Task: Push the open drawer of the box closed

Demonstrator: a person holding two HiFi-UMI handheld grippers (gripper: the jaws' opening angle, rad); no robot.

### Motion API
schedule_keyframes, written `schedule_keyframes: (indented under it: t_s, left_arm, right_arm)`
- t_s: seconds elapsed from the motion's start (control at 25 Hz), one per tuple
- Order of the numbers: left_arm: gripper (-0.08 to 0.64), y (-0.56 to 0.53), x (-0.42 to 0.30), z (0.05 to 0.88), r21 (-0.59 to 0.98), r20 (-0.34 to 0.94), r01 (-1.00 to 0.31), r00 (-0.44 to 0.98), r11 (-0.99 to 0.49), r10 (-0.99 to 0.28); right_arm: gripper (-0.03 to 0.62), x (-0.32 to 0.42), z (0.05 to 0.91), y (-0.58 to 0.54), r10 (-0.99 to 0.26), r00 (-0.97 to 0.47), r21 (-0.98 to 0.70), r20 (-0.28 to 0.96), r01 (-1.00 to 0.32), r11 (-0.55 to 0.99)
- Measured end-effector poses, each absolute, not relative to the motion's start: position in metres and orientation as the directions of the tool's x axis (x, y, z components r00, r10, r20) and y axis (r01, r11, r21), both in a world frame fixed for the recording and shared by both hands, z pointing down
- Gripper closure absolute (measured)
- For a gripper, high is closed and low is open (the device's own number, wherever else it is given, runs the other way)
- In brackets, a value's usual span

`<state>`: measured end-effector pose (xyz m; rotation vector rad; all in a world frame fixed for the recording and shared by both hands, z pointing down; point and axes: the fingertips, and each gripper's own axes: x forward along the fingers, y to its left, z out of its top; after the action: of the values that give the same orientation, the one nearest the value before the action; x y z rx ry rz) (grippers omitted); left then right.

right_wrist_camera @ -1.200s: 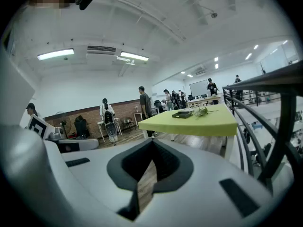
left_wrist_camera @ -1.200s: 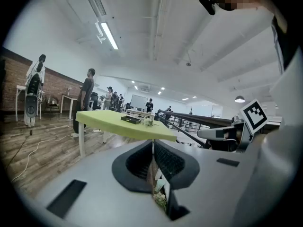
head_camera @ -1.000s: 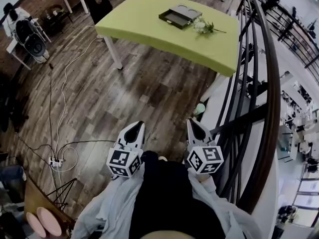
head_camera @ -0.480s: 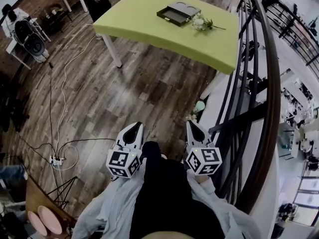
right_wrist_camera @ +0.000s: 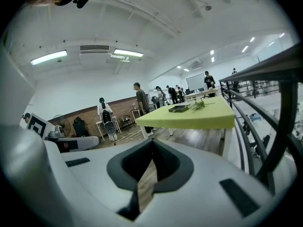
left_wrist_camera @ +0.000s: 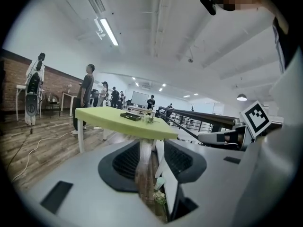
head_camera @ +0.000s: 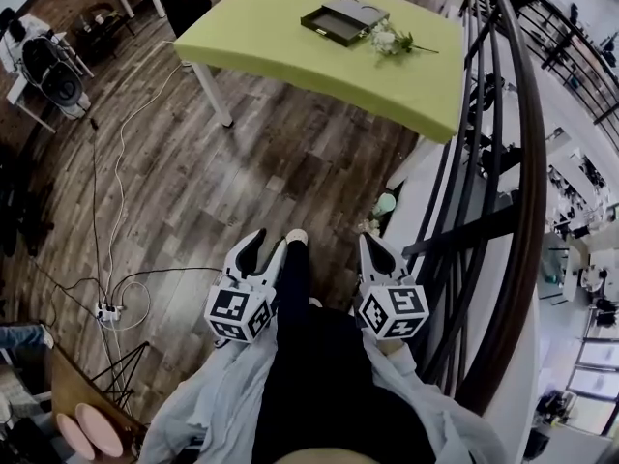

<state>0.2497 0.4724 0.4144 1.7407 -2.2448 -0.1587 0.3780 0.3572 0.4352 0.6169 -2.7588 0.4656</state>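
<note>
Distant box — its drawer small, barely discernible.

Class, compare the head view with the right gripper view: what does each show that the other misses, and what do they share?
Only the head view: the power strip and cables, and a shoe. Only the right gripper view: the ceiling lights. Both: the green table with the dark box and flowers, plus the railing.

No legible text, brand, number or sign showing anywhere. Left marker cube and right marker cube showing only black-and-white square code patterns, no letters. Box on green surface showing no readable label.
</note>
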Motion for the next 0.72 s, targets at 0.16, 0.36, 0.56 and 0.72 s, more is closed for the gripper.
schedule_keyframes:
  t_s: [0.16, 0.36, 0.56, 0.72]
  left_arm:
    - [0.402, 0.455, 0.241, 0.414, 0.264, 0.167, -0.932, -0.211, 0.249, -0.963]
    - [0.407, 0.435, 0.219, 0.413, 0.25, 0.171, -0.937, -0.208, 0.246, -0.963]
    - [0.413, 0.413, 0.189, 0.41, 0.248, 0.167, -0.938, -0.205, 0.243, -0.964]
    - [0.413, 0.387, 0.166, 0.406, 0.238, 0.171, -0.945, -0.186, 0.223, -0.968]
  right_arm:
    - [0.586, 0.367, 0.433, 0.344, -0.365, -0.87, -0.242, 0.332, -0.453, 0.858]
    - [0.586, 0.345, 0.432, 0.324, -0.37, -0.868, -0.241, 0.331, -0.457, 0.856]
    - [0.586, 0.322, 0.432, 0.304, -0.382, -0.862, -0.243, 0.333, -0.47, 0.849]
    - [0.586, 0.302, 0.429, 0.281, -0.402, -0.853, -0.245, 0.333, -0.49, 0.837]
